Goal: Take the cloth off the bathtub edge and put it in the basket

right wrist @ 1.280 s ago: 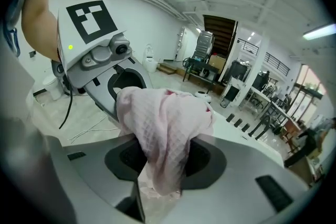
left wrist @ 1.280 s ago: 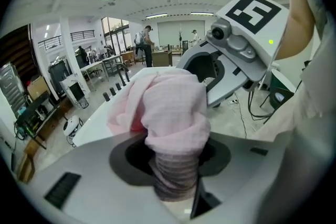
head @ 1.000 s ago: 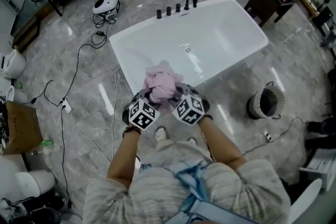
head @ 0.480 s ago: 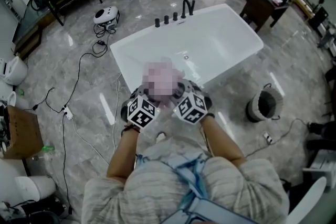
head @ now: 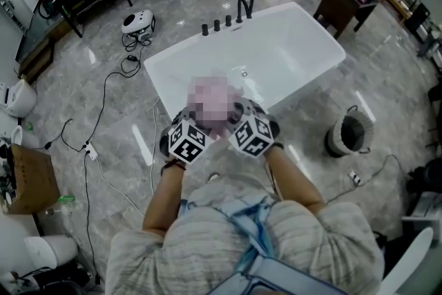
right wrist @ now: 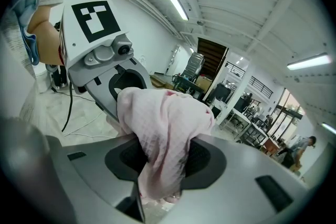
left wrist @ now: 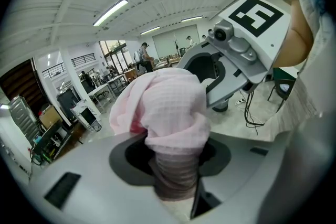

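- Cloth, pink and waffle-woven, is held bunched above the near edge of the white bathtub. It is judged to be clear of the rim, though a mosaic patch is laid over it in the head view.
- A gathered fold of it is pinched between the jaws of the left tool, and the rest is piled above them.
- The same cloth is pinched by the right tool, and a loose tail hangs below its jaws.
- The two tools are set close together, almost nose to nose, so the cloth is carried as one bundle.
- The basket is seen on the grey floor to the person's right, well apart from the tub and from the cloth.
- The step in hand is judged to be the carry across to the basket. Both grips should be held firm and the tools moved as a pair, so that no fold is pulled out of either.
- The hanging tail should be carried high enough that it is not dragged over the tub rim or the floor.
- The bundle should be brought squarely over the basket's opening before either grip is released.
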{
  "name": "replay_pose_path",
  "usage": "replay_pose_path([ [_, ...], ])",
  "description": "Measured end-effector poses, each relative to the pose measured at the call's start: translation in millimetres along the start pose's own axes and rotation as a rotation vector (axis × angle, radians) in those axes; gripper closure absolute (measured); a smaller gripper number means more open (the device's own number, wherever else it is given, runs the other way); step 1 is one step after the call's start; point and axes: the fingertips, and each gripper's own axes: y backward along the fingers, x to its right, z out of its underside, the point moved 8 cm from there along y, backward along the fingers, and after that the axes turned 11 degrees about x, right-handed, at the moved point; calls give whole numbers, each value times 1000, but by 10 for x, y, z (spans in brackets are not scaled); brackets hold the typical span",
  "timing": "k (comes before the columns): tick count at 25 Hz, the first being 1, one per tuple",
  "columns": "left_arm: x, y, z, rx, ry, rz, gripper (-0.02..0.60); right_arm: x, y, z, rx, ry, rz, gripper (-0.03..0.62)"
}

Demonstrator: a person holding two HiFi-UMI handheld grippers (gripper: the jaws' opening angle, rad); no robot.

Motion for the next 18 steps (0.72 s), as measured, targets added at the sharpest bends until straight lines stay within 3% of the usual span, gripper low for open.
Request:
replay_pose_path([
  [18,-46,-125,150,-26,18,22,408,-28,-147,143,-27,-50,1,424],
])
